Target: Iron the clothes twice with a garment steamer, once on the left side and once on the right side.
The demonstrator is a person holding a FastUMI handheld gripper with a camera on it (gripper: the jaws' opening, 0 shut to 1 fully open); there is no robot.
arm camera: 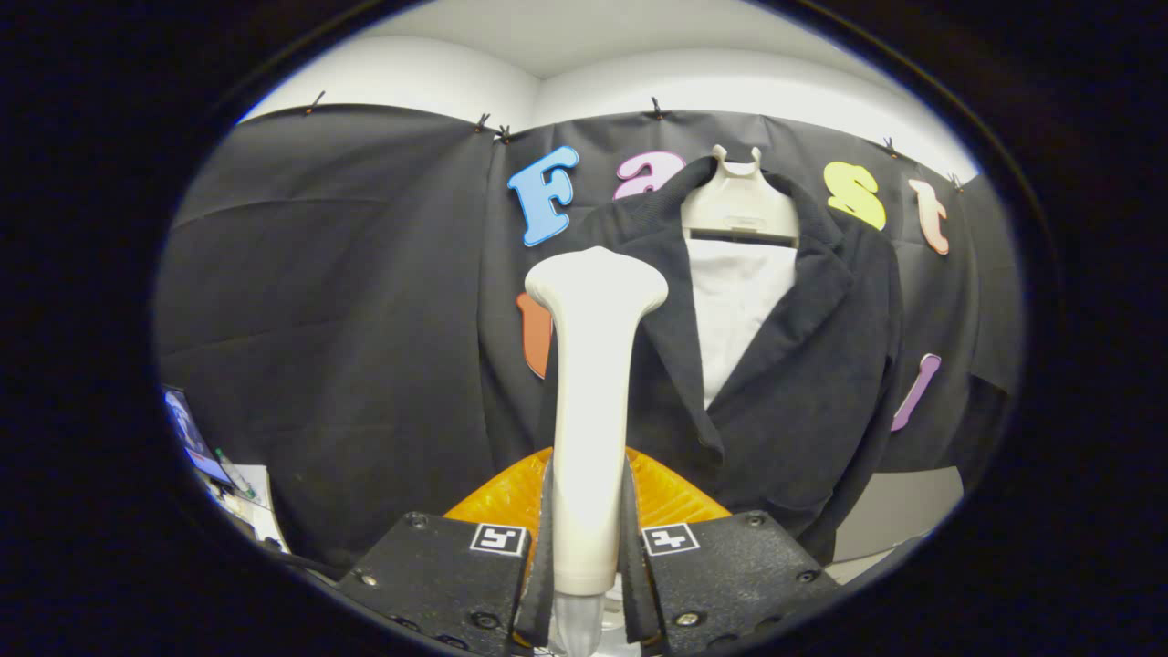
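The black two-finger gripper (589, 557) pinches the cream plastic garment steamer wand (591, 392) by its handle, head upright beyond the fingers; the dark wool jacket (803, 365) hangs on a white hanger (739, 205) just ahead; keep the head flat, strokes slow; open wall lies beside the jacket's far edge.

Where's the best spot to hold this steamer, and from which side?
Hold the garment steamer on its straight, slim handle, one claw finger on each flank, as now. The flared head points up toward the dark jacket, too wide to clamp.
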